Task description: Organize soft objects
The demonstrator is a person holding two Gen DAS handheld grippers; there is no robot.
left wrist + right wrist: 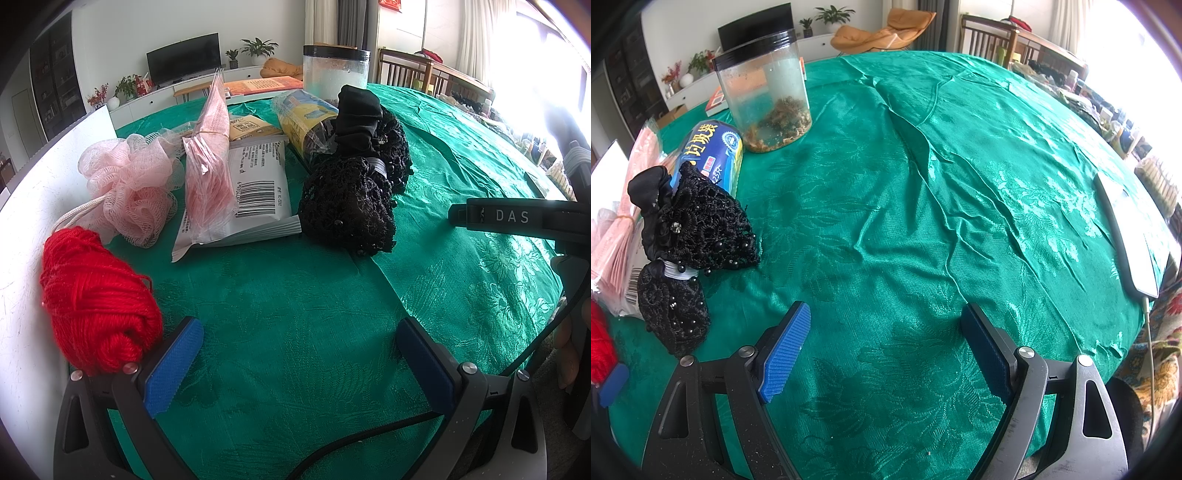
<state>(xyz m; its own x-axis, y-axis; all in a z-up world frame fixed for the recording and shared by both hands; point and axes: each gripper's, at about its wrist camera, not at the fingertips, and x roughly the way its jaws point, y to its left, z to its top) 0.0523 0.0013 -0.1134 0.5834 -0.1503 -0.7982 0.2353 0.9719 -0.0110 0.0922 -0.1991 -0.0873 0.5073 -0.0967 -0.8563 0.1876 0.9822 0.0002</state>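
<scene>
The left gripper (295, 339) hangs low over the green tablecloth (295, 295), its blue pads spread wide and holding nothing. Its left pad sits just beside a red ball of yarn (98, 299), which looks like the handiest first pick. Beyond the yarn lie a pink mesh bath puff (129, 184), a bundle of pink packets (210, 155) resting on a white wrapped pack (255, 192), and a black lace hair net (354, 184). These soft things crowd the left side of the table, probably gathered there for sorting.

The right gripper (882, 347) is likewise spread and empty over bare cloth, with the black lace to its left. A clear jar (764, 92) stands farther back beside a roll of bags (713, 147).
</scene>
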